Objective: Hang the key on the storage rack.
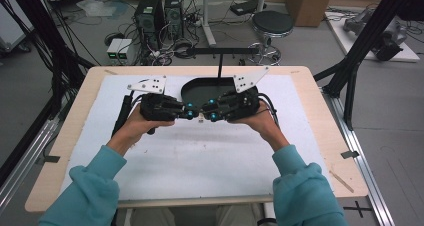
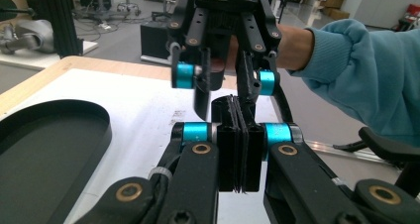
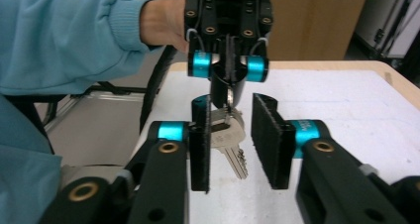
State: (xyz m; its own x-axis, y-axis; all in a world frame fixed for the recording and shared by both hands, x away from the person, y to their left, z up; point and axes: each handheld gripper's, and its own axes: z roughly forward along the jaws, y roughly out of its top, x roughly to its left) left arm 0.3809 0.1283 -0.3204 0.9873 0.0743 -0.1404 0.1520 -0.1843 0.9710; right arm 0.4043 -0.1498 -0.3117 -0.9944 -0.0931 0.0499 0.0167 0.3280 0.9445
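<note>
My left tongs (image 3: 228, 80) are clamped tight on the ring end of a silver key (image 3: 232, 147), which hangs between the jaws of my right tongs (image 3: 236, 142) above the white-covered bench (image 1: 200, 161); those jaws stand apart, neither pad pressing it. The key is flat metal with a toothed blade. Its ring is hidden inside the left grip.

No text, label or number is legible on anything here.
</note>
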